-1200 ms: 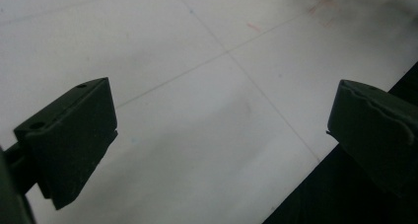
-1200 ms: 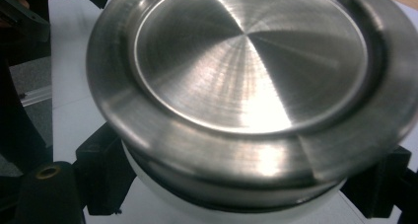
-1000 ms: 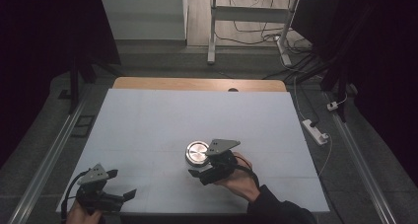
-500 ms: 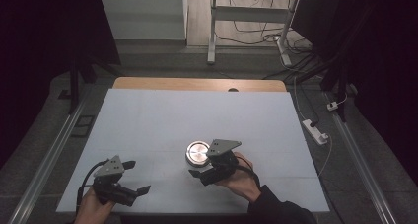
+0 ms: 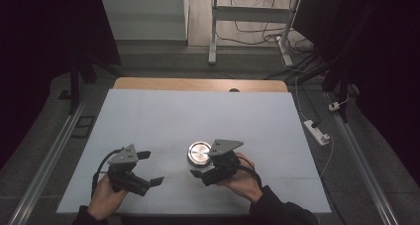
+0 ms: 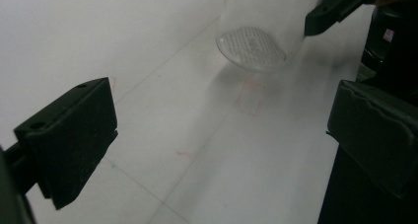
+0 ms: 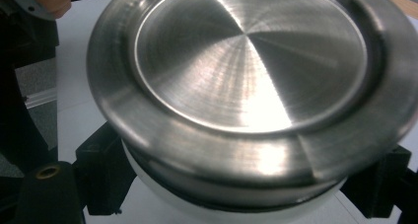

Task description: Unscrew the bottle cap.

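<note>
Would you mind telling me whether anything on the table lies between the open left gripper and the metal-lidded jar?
Nothing visible does. Bare white table lies between the left gripper and the jar, which the right gripper holds by its sides; that gripper's jaw tip sits beside the jar in the left gripper view.

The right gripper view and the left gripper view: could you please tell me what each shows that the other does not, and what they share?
Right gripper view: the jar from close up, its steel lid on top, with the right gripper jaws shut on the body under the lid. Left gripper view: the left gripper jaws wide open with nothing between them, and the jar's clear patterned base farther off. Both: the jar and the white table.
</note>
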A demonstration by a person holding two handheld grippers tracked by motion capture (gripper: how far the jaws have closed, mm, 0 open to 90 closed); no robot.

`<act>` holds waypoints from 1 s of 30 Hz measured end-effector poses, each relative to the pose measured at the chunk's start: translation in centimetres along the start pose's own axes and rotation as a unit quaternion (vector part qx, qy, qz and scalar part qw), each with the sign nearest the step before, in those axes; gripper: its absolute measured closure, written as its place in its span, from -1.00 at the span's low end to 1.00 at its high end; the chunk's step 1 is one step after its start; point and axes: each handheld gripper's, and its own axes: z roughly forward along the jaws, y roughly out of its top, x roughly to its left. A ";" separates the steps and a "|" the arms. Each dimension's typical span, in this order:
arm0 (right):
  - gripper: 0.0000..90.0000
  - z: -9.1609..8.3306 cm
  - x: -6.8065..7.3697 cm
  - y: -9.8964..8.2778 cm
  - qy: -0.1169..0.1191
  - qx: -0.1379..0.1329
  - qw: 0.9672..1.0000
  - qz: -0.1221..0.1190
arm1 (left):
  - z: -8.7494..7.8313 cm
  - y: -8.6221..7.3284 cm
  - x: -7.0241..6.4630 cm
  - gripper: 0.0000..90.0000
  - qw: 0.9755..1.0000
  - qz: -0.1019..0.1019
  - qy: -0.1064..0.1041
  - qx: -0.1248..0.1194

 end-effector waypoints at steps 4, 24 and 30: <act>-0.67 0.0 -0.1 0.0 0.001 0.000 1.000 0.000 | 0.5 1.2 0.1 -1.00 1.000 0.010 -0.002 0.005; -0.67 0.0 -0.1 -0.1 0.037 0.003 0.999 -0.020 | 4.3 7.4 0.3 -0.99 0.982 0.133 -0.134 0.009; -0.67 0.1 0.1 0.0 0.068 0.012 0.997 -0.036 | 5.5 9.0 0.2 -0.94 0.965 0.178 -0.190 0.024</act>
